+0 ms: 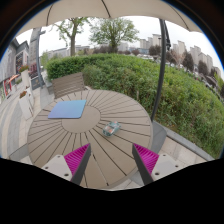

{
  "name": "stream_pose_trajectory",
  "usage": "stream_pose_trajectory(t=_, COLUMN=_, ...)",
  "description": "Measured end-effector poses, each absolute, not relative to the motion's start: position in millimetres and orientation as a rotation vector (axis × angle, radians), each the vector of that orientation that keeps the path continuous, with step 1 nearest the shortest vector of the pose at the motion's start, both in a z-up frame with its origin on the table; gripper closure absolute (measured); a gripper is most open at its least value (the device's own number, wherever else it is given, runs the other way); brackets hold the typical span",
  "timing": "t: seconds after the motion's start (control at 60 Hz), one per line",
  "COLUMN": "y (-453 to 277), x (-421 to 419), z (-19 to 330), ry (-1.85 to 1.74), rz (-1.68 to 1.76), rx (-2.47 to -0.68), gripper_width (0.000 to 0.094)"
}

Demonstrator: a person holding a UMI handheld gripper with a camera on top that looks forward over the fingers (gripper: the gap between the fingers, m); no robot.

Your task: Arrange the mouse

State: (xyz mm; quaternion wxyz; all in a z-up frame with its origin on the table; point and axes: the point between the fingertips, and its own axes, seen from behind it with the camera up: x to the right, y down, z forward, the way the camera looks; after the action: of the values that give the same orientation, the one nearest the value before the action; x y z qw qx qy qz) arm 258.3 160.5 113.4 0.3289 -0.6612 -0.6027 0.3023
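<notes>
With its fingers spread and holding nothing, the gripper [112,158] should approach the mouse [111,128] squarely, straddling it before carrying it to the blue mat [68,109].

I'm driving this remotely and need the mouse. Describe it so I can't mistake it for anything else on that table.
Start at the round slatted wooden table in front of the hedge. On it lie two things: a flat blue mouse pad on the far side, and to its right, nearer the open jaws, the mouse. The mouse is the small, pale grey, rounded lump resting directly on the slats, ahead of the gripper.
</notes>
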Motion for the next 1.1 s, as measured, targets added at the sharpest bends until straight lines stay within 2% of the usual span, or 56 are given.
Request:
stream_pose_trajectory(t=0.167, y=149.4, x=196.1, z=87.9, ry=-1.559, rz=0.83, rx=-1.714, gripper_width=0.0081)
stream_pose_trajectory(t=0.517, y=158.8, x=116.4, z=0.1, ry=-1.496, rz=0.746, rx=-1.827, gripper_width=0.0083)
stream_pose_trajectory(t=0.667, y=159.9, x=93.9, z=-15.2, ry=-1.496, rz=0.752, rx=-1.855, gripper_width=0.0085)
stream_pose_trajectory(t=0.833, y=158.6, x=72.2, z=-14.8, ry=-1.506, rz=0.746, rx=-1.841, gripper_width=0.0105)
stream_pose_trajectory(t=0.967, y=158.7, x=55.4, z=-16.8, ry=-1.53, rz=0.744, rx=-1.841, gripper_width=0.0261)
stream_pose_trajectory(t=1.05, y=161.8, x=50.0, z=-19.4, ry=-1.535, rz=0.735, rx=-1.855, gripper_width=0.0462)
stream_pose_trajectory(t=1.1, y=161.6, x=49.8, z=-19.5, ry=-1.534, rz=0.731, rx=-1.858, gripper_width=0.0468)
